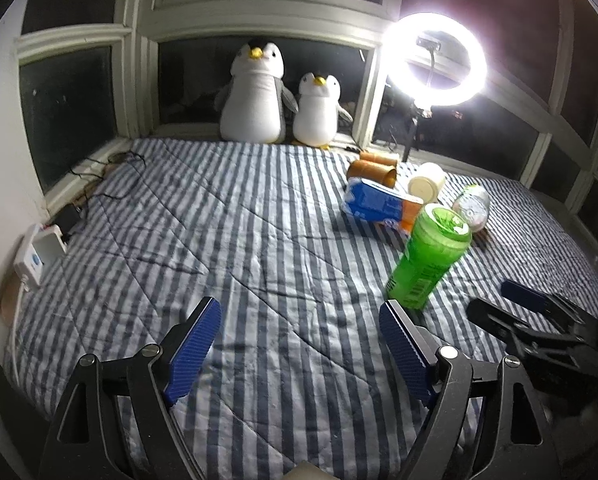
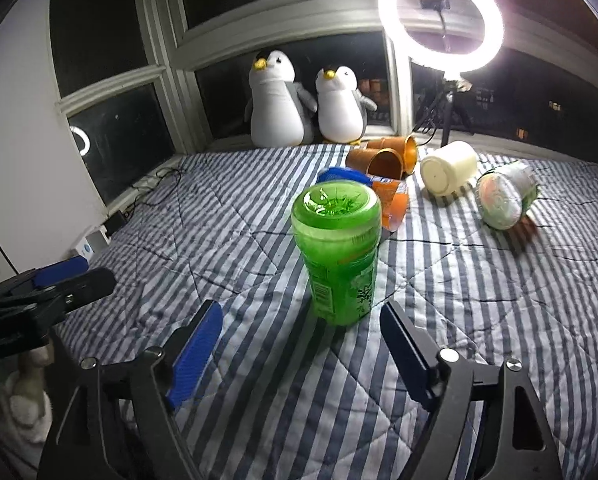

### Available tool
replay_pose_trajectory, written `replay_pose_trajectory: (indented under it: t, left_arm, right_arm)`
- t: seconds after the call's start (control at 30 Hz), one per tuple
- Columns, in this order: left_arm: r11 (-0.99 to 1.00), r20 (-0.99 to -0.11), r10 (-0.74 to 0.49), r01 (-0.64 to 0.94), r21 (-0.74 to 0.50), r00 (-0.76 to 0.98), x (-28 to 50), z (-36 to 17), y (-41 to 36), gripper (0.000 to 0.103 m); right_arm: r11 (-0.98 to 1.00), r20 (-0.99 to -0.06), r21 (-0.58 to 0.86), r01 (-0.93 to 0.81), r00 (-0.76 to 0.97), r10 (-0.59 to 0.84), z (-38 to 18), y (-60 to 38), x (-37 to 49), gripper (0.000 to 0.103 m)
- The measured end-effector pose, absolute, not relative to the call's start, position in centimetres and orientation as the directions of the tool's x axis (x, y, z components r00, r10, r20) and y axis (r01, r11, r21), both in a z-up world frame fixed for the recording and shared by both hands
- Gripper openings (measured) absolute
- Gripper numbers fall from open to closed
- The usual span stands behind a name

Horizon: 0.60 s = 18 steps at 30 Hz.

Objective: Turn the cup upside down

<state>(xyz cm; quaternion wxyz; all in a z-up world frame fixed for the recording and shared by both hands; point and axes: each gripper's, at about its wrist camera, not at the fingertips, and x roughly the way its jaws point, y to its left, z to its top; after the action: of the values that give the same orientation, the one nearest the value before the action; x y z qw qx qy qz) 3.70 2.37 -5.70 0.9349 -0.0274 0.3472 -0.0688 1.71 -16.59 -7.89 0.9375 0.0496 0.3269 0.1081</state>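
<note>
A translucent green cup (image 2: 337,254) with a printed label stands on the striped quilt (image 2: 479,300), its top end showing a recessed green surface. It also shows in the left wrist view (image 1: 429,256), leaning in the fisheye. My right gripper (image 2: 301,318) is open and empty, just short of the cup, which stands a little beyond the gap between its blue pads. My left gripper (image 1: 301,316) is open and empty, with the cup ahead and to its right. The right gripper shows in the left wrist view (image 1: 515,302) at the right edge.
Two orange cups (image 2: 383,160), a cream cup (image 2: 449,172), a clear cup (image 2: 505,194) and a blue and orange packet (image 2: 387,196) lie behind the green cup. Two plush penguins (image 2: 299,100) sit at the window. A ring light (image 2: 441,14) glares at the right. Cables and chargers (image 1: 47,248) lie along the left edge.
</note>
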Motion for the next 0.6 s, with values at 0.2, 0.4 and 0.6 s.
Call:
replay_pose_trajectory:
  t: [0.2, 0.4, 0.6]
  left_arm:
    - [0.994, -0.607, -0.112, 0.09, -0.068, 0.787, 3.3, -4.8, 2.5, 0.087]
    - [0.997, -0.558, -0.083, 0.071, -0.043, 0.825, 2.5, -3.7, 2.5, 0.09]
    - [0.997, -0.517, -0.072, 0.071, -0.023, 0.853, 1.4, -2.6, 1.9, 0.094]
  right_arm:
    - [0.984, -0.562, 0.11, -0.142, 0.807, 0.18, -6.3, -15.8, -0.7, 0.08]
    - [0.991, -0.508, 0.06, -0.119, 0.851, 0.133, -5.0, -15.1, -2.8, 0.085]
    - [0.993, -0.45, 0.074, -0.089, 0.886, 0.113, -3.9, -15.4, -4.4, 0.088]
